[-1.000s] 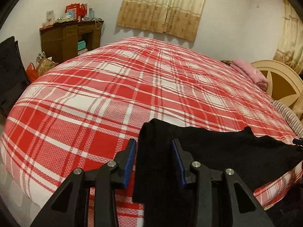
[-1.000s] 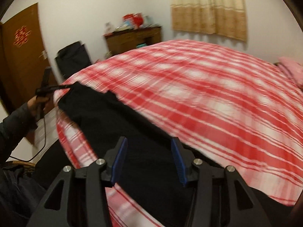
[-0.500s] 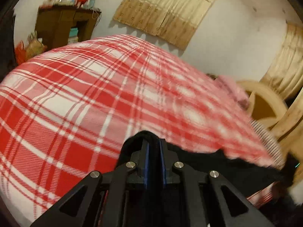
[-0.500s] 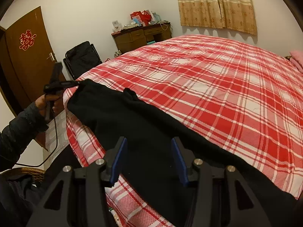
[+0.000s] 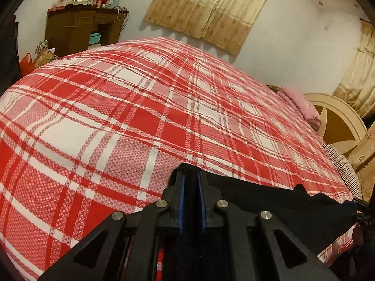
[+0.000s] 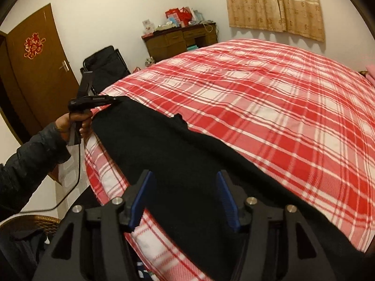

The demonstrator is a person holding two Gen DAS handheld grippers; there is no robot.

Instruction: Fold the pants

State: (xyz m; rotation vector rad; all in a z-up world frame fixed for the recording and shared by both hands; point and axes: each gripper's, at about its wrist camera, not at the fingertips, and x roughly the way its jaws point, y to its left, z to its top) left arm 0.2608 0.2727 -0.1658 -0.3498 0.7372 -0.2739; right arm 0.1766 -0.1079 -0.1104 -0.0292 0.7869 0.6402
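Black pants (image 6: 178, 164) lie stretched along the near edge of a bed with a red and white plaid cover (image 6: 269, 98). My left gripper (image 5: 191, 175) is shut on one end of the black pants (image 5: 281, 206), held a little above the cover; it also shows in the right wrist view (image 6: 114, 99) pinching the far corner. My right gripper (image 6: 185, 182) is open, its jaws wide apart over the pants, with the cloth passing between and under them.
A wooden desk (image 6: 180, 39) with boxes stands at the far wall beside a black chair (image 6: 105, 65). A brown door (image 6: 35, 70) is at left. A pink pillow (image 5: 300, 105) and a cream headboard (image 5: 337, 121) are at right. Curtains (image 5: 208, 7) hang behind.
My left gripper has closed on the end of the pants and lifted it slightly. My right gripper has stayed open over the cloth.
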